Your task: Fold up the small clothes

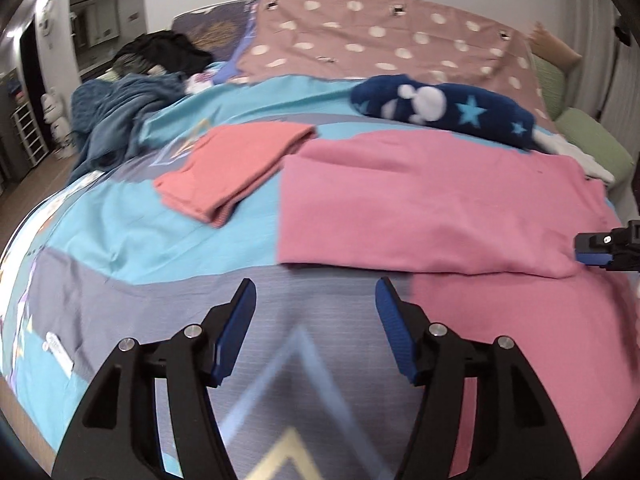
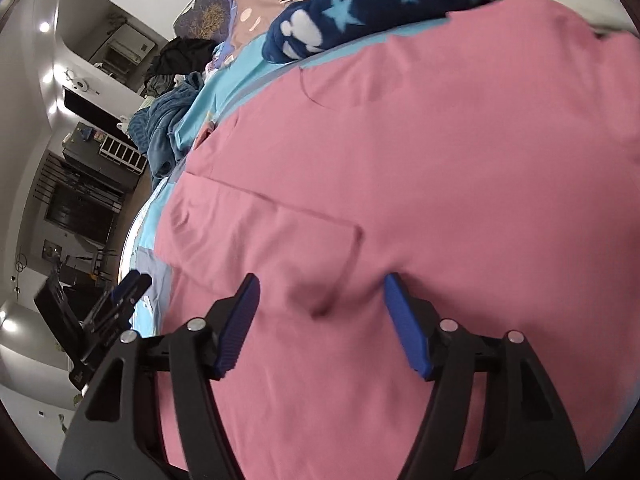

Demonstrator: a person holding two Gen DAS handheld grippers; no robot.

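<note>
Lying spread flat on the bed: pink garment, beside a folded coral piece. Hovering over the bedcover, jaws apart, gripping nothing: left gripper. Hanging above pink cloth, jaws apart and empty: right gripper.

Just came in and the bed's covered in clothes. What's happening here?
A person is folding small clothes on the bed with a handheld gripper in each hand. A pink garment lies spread out, one side already folded over. Both the left gripper and the right gripper hang over it with jaws open, holding nothing. A salmon garment lies folded beside it.
</note>
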